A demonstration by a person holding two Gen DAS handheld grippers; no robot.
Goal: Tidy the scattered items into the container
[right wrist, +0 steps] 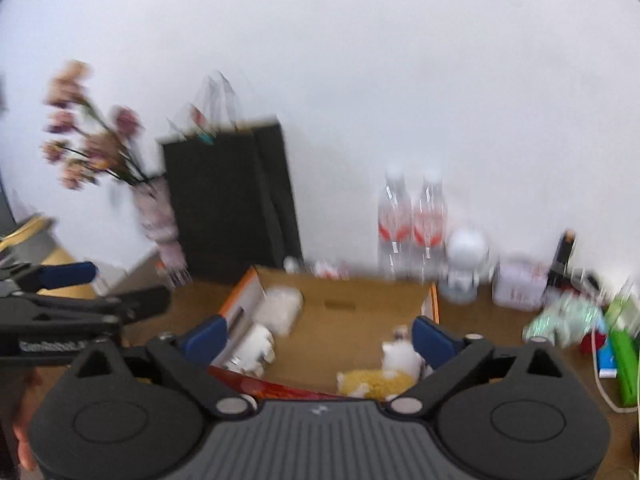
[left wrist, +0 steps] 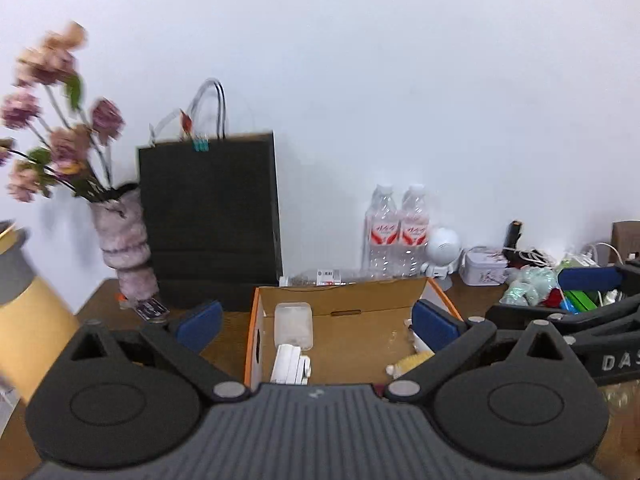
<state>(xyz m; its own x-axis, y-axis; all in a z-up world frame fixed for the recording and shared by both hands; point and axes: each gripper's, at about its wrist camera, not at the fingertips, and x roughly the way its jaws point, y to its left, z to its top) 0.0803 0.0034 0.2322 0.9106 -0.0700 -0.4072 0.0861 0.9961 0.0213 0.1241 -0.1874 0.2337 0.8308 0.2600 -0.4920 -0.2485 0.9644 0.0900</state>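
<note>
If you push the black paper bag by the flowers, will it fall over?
Probably. The bag stands tall and narrow against the wall, so a sideways push near its top would likely tip it. It is paper, so it may crumple. What it holds cannot be seen.

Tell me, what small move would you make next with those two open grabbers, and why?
Probably swing the right hand-held gripper toward the green clutter right of the cardboard box. Both it and the left hand-held gripper are open and empty, the box already holds several items, and that pile still lies on the table.
</note>
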